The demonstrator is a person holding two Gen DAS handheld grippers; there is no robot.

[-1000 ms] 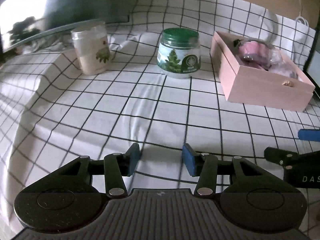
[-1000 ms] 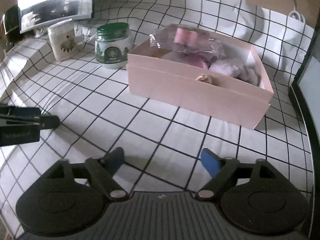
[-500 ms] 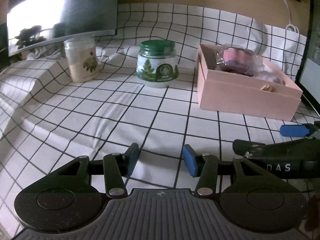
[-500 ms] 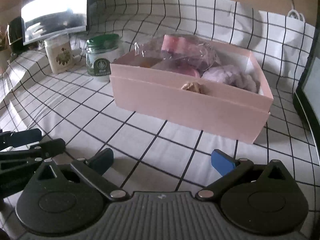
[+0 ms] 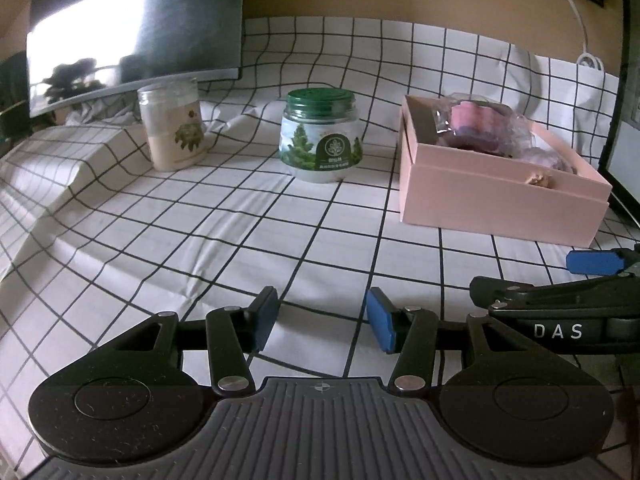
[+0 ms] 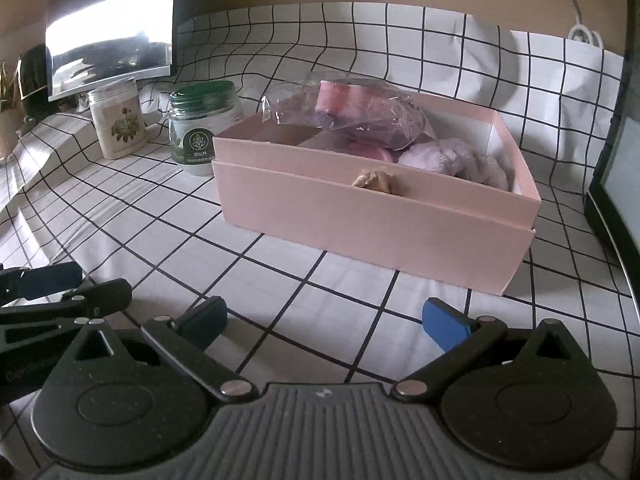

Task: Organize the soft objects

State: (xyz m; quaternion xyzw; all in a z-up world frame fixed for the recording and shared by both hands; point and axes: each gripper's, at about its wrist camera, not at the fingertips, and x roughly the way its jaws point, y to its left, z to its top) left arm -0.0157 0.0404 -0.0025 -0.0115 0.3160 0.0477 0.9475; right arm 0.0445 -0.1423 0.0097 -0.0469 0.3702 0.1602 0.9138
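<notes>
The pink box (image 6: 376, 216) sits on the table (image 6: 280, 280) at 12 o'clock from our right gripper (image 6: 324, 320); inside we see a lilac plush item (image 6: 460, 160) and a clear bag of soft goods (image 6: 352, 116). Right fingers have just been opening, nothing between them, presumably readied for a wide, yielding item. Our left gripper (image 5: 320, 320) stands open and empty. The green-lidded jar (image 5: 320, 136) stands at 10 o'clock of the box.

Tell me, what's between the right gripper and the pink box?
Nothing but bare checked cloth between the open right gripper and the pink box, seen in the right wrist view.
</notes>
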